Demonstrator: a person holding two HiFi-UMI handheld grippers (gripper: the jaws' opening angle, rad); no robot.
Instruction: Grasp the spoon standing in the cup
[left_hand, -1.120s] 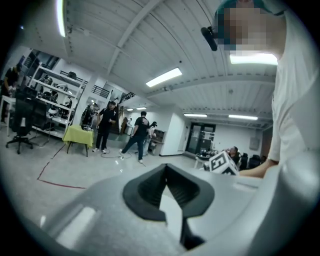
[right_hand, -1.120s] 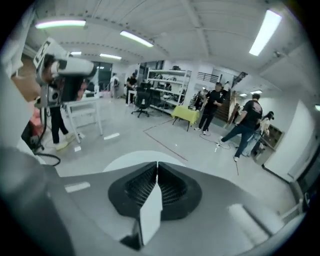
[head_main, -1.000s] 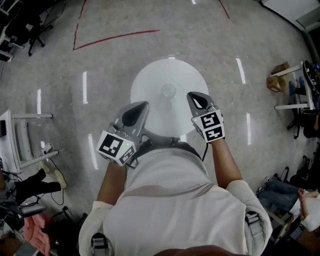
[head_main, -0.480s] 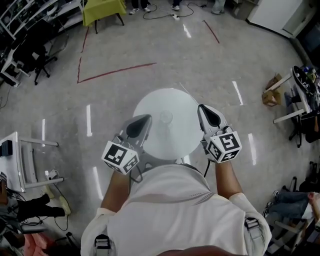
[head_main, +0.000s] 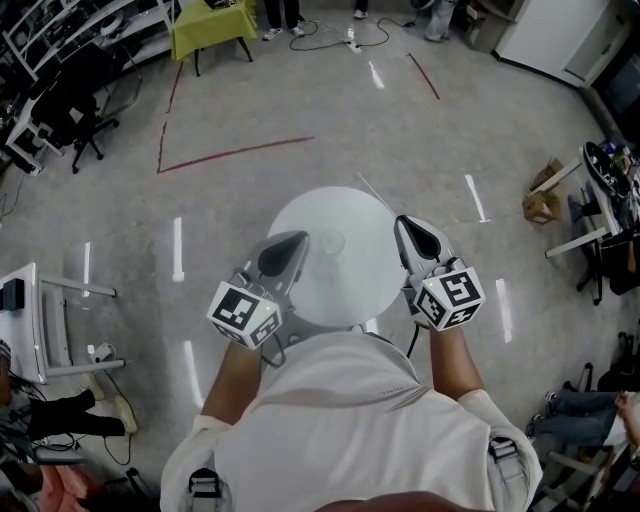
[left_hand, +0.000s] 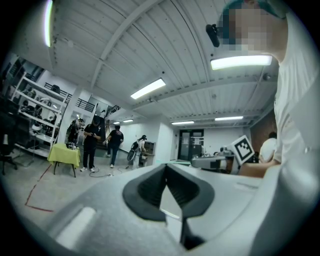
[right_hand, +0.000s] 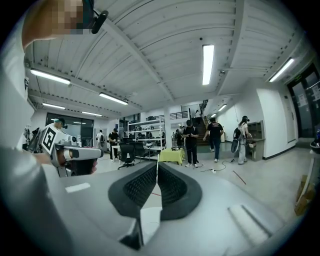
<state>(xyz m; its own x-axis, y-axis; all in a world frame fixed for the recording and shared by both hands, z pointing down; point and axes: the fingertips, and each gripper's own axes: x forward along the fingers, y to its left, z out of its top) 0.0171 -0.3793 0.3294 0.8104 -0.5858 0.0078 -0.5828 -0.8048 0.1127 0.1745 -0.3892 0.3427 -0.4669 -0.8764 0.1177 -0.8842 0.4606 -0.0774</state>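
Cup (head_main: 332, 240) is seen mid round table (head_main: 345, 285); spoon can't be made out. Left gripper (head_main: 293, 240) & right gripper (head_main: 404, 222) are held either side of it, jaws closed tip-to-tip, nothing gripped.

Round white table (head_main: 340, 290) on grey floor, red tape line (head_main: 235, 154), yellow-green table (head_main: 210, 20), cardboard box (head_main: 541, 198).

Room was bright and pretty even, all of it coming off the long white fluorescent ceiling tubes (right_hand: 207, 64). They threw pale streaks of glare across the glossy grey concrete floor (head_main: 178, 248), and the round white table (head_main: 350, 285) looked washed out. Shadows were soft. Both gripper views were heavy fisheye, with bowed ceiling lines and black corners. The grey plastic left gripper (left_hand: 166, 167) and right gripper (right_hand: 157, 165) sat blurry at the lens.
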